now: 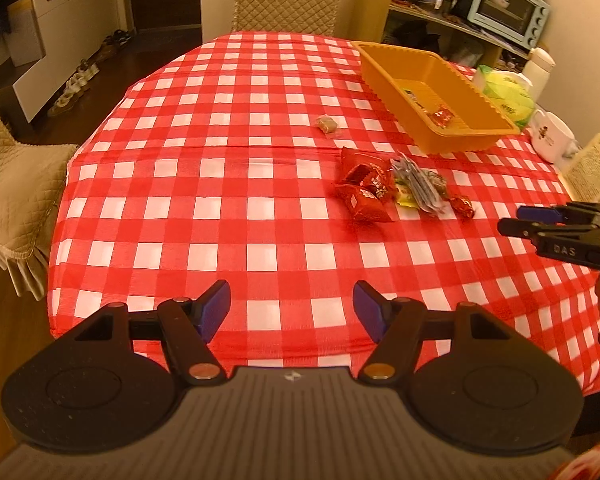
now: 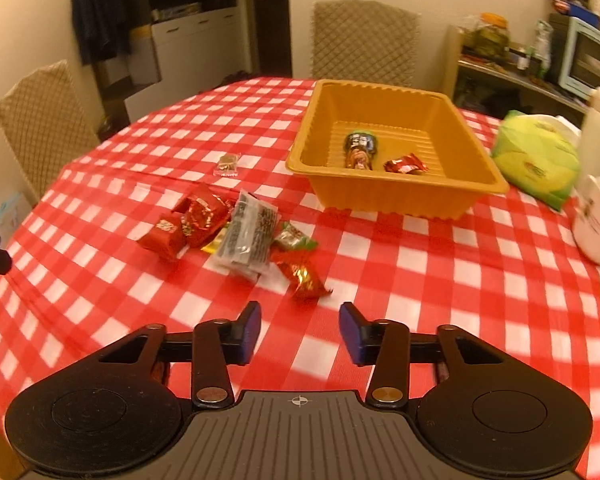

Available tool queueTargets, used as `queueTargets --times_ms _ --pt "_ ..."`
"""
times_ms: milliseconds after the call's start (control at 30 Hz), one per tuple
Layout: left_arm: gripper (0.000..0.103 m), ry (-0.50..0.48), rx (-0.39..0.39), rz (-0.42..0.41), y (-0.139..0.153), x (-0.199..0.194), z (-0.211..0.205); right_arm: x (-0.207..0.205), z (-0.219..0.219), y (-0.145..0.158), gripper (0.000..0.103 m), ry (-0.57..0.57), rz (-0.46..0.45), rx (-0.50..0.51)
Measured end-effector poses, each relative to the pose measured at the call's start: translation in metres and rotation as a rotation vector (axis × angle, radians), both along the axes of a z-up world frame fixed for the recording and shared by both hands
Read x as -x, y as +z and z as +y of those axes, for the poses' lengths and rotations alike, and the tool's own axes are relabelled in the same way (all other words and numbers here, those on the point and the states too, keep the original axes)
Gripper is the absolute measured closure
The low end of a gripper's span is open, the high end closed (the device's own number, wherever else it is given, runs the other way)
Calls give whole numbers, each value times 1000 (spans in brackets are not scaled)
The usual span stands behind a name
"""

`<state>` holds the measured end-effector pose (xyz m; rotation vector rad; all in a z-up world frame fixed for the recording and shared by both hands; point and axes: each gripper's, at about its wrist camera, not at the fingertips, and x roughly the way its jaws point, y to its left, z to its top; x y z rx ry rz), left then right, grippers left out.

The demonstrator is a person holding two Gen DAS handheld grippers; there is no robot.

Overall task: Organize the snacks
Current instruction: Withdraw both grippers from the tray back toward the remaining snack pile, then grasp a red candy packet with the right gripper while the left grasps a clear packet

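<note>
Orange tray [image 2: 396, 196] wall hides bottle [image 1: 414, 96]; right claw [image 1: 512, 220] cropped.

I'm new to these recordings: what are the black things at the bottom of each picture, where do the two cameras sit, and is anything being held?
No robot here: a person holds a two-finger gripper in each hand, and a fisheye camera on each looks forward along its fingers. One picture is from the left gripper, the other from the right gripper. Both are open and hold nothing.

They hover over a table with a red checked cloth. On it stands an orange tray already holding two wrapped snacks. A pile of snacks lies in front of the tray, and one small candy lies apart. A green pack and a white mug stand to the tray's right.
</note>
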<state>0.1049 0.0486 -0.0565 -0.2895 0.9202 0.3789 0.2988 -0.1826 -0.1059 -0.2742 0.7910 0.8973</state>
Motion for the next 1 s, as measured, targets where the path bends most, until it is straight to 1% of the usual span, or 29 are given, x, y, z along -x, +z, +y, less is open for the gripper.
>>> queueTargets --times_ms 67,233,500,600,633,700,733,833,1000 --pt "38 10 -2 6 -2 -4 1 -12 7 -6 63 25 1 3" --pt "38 32 -3 18 -7 -13 3 -34 26 -18 65 85 -5 27" --pt "38 38 -9 28 -13 -34 -1 -54 42 -36 67 157 11 60" --pt "39 23 -9 27 -14 -46 -5 -56 45 -40 68 174 22 62" --pt "39 15 -8 26 -14 -51 -6 -57 45 -41 70 181 24 63" --pt "40 0 -8 23 -14 -60 -10 -58 46 -43 78 194 31 61" --pt "41 -9 -6 23 -15 -65 -13 -59 46 -43 80 199 36 60" --pt "42 -39 -7 19 -16 -81 -20 -60 43 -43 81 202 44 46" --pt "45 -107 -9 8 -17 -109 -35 -64 28 -36 81 161 62 -1"
